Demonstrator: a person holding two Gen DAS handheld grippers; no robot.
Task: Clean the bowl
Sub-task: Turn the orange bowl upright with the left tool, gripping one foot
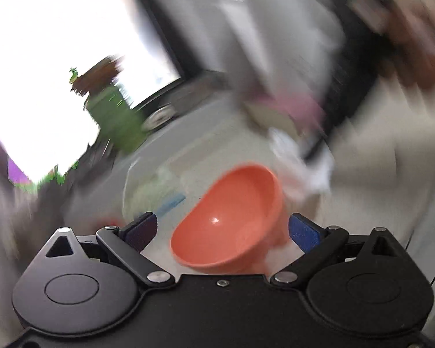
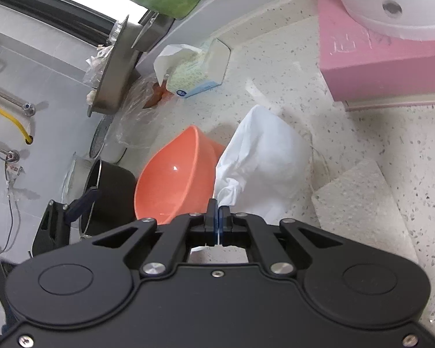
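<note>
Low centre of the left wrist frame: orange bowl point(image 1: 229, 220) tilted between the left gripper point(image 1: 221, 233)'s wide-apart jaws, unclamped; may slip. Right gripper point(image 2: 217, 217) pinched on white tissue point(image 2: 261, 162); thin, could tear

The bowl point(image 1: 232, 217) is orange, smooth and glossy, with a small bright highlight inside and no visible residue. It is tipped on its side, its opening facing partly sideways, on a pale speckled counter. A crumpled white tissue point(image 2: 264, 168) lies touching its rim.
</note>
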